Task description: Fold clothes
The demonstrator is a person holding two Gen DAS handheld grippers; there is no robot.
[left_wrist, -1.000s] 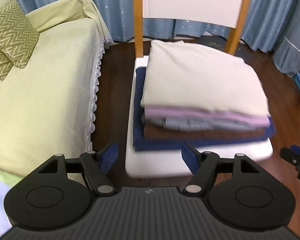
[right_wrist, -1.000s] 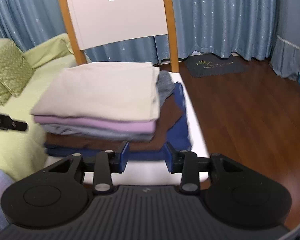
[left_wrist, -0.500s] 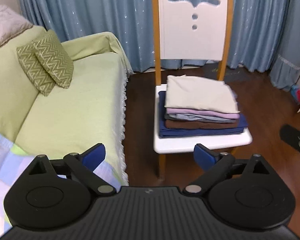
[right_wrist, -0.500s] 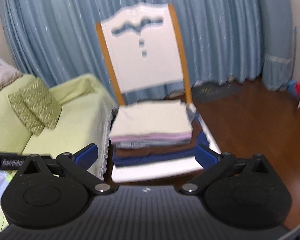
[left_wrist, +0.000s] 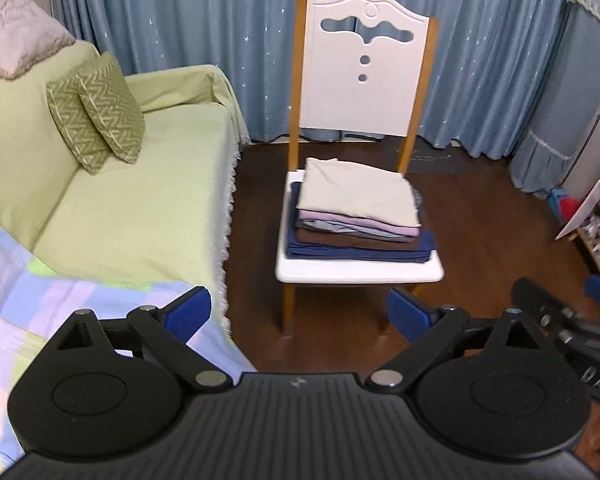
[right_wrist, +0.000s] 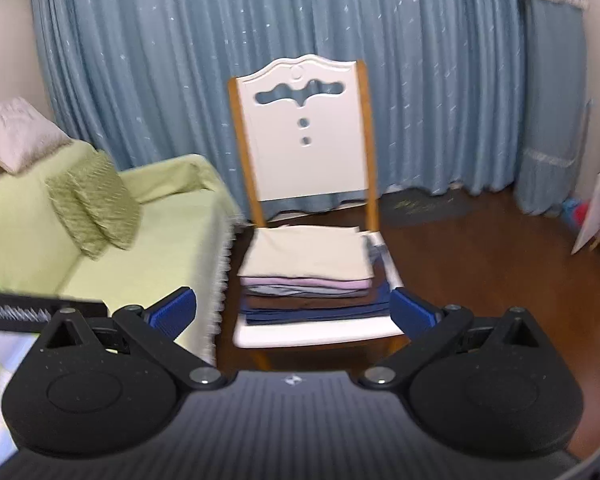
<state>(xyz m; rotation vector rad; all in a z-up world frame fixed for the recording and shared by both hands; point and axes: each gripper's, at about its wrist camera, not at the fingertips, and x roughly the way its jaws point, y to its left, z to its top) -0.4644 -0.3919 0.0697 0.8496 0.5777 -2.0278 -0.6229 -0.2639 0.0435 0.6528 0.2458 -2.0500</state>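
The stack of folded clothes (left_wrist: 358, 210) lay on the seat of the chair (left_wrist: 360, 272), its folded edges facing the cameras and its lower layers mostly hidden. The left gripper (left_wrist: 300, 312) and right gripper (right_wrist: 292, 308) hung well clear, both spread wide with nothing between them.

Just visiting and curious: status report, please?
Left tongs and right tongs open, empty. Folded clothes stacked on the chair, untouched. Nothing between tongs and stack.
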